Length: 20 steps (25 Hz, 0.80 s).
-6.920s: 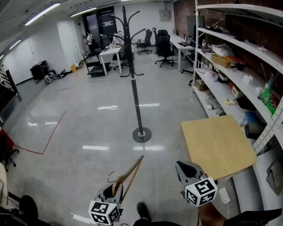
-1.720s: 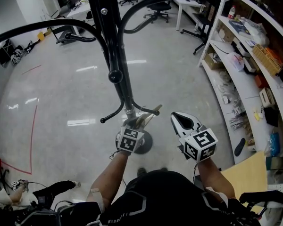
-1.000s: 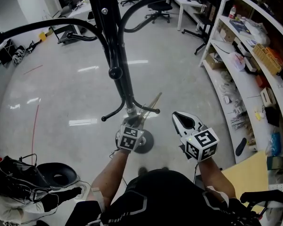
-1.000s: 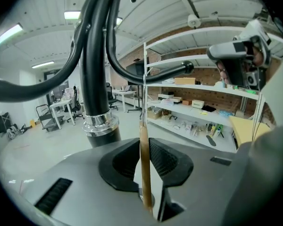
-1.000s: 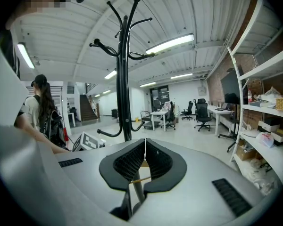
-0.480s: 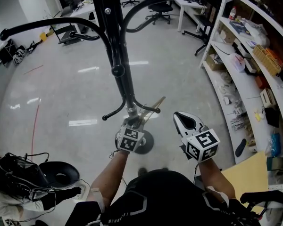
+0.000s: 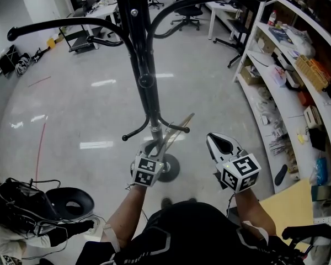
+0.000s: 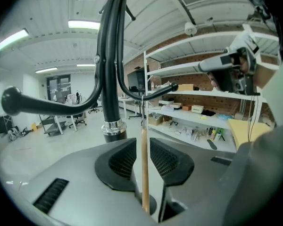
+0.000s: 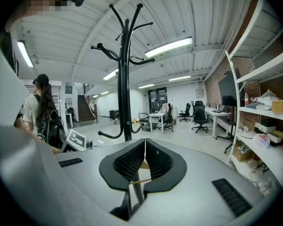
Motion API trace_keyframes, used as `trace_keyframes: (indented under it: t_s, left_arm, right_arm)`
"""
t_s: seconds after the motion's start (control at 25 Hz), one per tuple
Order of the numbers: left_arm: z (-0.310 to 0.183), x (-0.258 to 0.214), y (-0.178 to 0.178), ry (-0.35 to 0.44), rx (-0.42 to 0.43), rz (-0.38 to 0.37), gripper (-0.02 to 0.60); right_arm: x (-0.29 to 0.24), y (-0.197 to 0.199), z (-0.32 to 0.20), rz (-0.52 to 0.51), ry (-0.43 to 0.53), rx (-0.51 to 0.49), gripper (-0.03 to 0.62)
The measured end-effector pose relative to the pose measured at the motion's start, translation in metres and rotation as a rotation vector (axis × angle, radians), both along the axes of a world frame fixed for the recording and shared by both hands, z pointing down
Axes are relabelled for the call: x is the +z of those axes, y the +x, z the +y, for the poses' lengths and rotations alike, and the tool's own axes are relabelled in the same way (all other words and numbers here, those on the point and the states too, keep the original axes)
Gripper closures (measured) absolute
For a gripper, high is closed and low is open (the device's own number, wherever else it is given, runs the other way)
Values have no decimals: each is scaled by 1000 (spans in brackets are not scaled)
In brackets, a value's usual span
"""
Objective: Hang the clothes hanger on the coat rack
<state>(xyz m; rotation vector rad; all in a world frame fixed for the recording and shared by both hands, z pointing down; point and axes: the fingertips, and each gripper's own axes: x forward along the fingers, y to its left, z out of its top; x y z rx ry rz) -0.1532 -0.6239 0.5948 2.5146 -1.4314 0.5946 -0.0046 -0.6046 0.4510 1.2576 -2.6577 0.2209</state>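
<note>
The black coat rack stands right before me, its long curved arms spreading left and right overhead and short lower hooks just beyond my hands. My left gripper is shut on a wooden clothes hanger that slants up to the right beside the pole. In the left gripper view the wooden bar runs upright between the jaws of the left gripper, with the rack pole close behind. My right gripper is shut and holds nothing, to the right of the rack; in its own view the right gripper faces the rack.
White shelving full of small items lines the right side. A wooden tabletop shows at lower right. A black stool and bag lie at lower left. A person with a backpack stands at the left. The rack's round base is on the floor.
Since the earliest frame I have come right up to the rack. Over the last second the left gripper and hanger have shifted slightly right and lower; the right gripper has barely moved.
</note>
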Motion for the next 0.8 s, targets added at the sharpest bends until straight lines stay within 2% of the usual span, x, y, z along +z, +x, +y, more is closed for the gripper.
trace_keyframes:
  t_s: [0.08,0.2,0.28,0.4,0.52,0.6,0.72,0.8]
  left_arm:
    - [19,-21,-11,51,-23,69,512]
    - [59,-57,-36,131,-60,229,516]
    - [81,-77,-40,168,-18,283,578]
    - [101,-98,-43,211,48,306,580]
    - [110,-109,-43,170,95,354,581]
    - [120,-115,-40,166,110,350,581]
    - [142,-125,-26,202,120,300,581]
    - [162,-133,-13,212,113,324,581]
  right_arm:
    - [-3,2,4,-6,4,9,586]
    - [-11,-3,18,-21,15,18,585]
    - [-16,-7,24,-20,27,20,586]
    - [-13,-8,30,-7,32,31,586]
    - [-11,-11,41,-6,29,26,586]
    - [-13,-14,49,-11,30,10,586]
    - [-17,-11,65,-21,54,-15,586]
    - [-23,-4,85,-31,78,-42,585]
